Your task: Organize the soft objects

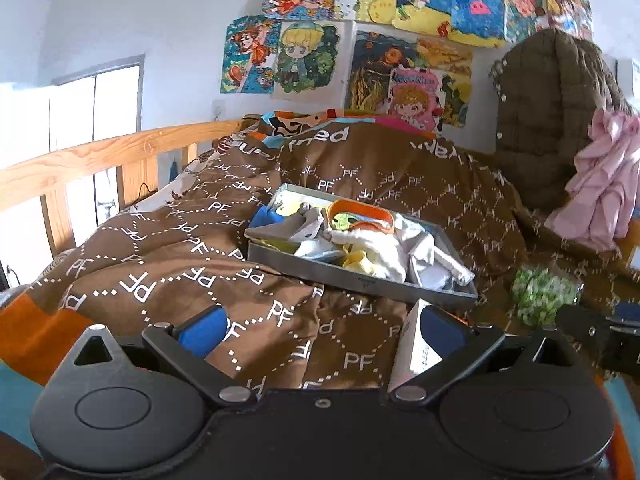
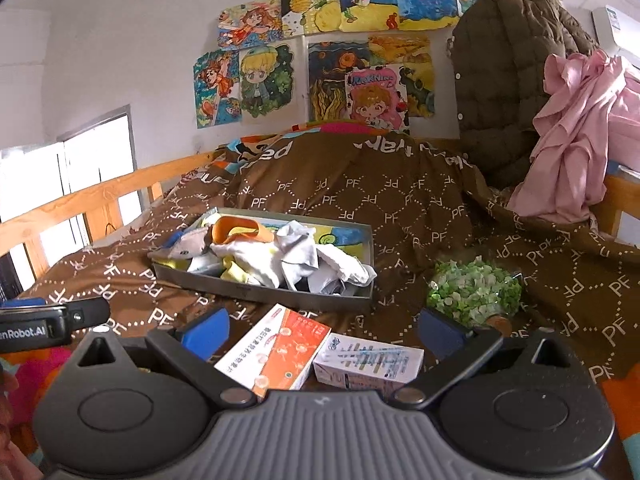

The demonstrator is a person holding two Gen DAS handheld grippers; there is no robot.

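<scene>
Grippers left [image 1: 320,330] and right [image 2: 322,330] gape empty, short of the tray's [image 2: 256,291] near rim.

Brightness: daylight, fairly bright in both views, colours slightly washed out.
Source: the window [image 1: 96,128] at left, blown out to plain white with no detail behind it.
Glare: pale haze over the white wall [image 2: 132,40] near the window.
Shadows: soft, lying in the folds of the brown quilt [image 1: 360,184].
Distortion: strong fisheye; the wooden bed rail [image 2: 92,196] curves, and the corners go dark.
Sharpness: centre reasonably crisp, edges smeared; the green bundle [image 1: 540,292] looks blurred.
</scene>
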